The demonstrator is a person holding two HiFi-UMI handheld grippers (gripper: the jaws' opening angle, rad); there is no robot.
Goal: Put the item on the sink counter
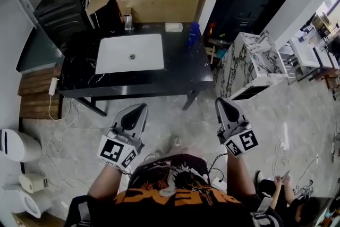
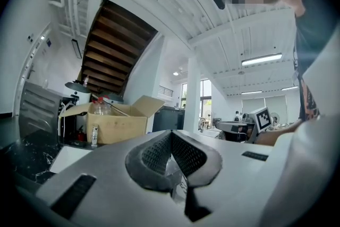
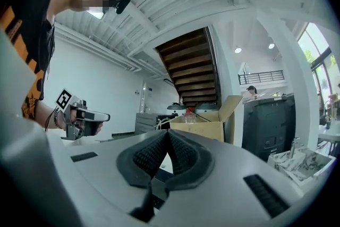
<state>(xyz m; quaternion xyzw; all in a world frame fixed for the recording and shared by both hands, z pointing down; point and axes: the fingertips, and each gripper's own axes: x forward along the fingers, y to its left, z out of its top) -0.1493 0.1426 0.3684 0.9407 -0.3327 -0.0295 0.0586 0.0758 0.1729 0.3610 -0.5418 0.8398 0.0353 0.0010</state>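
Just starting, well back from the sink counter [image 1: 180,69] (left gripper [image 1: 140,110], right gripper [image 1: 223,104] both pinched shut, empty). Next, probably: step close, open up.

Around the white sink basin [image 1: 130,53], the black sink counter [image 1: 180,74] lies bare in front, to the left and to the right. Just behind the basin stands the faucet [image 1: 128,21], and behind that an open cardboard box [image 1: 159,7] walls off the back. Behind and right of the basin sit a small white block [image 1: 173,27] and a blue container [image 1: 192,34]. Farther right, off the counter, a marble-patterned cabinet [image 1: 255,61] narrows the side approach.
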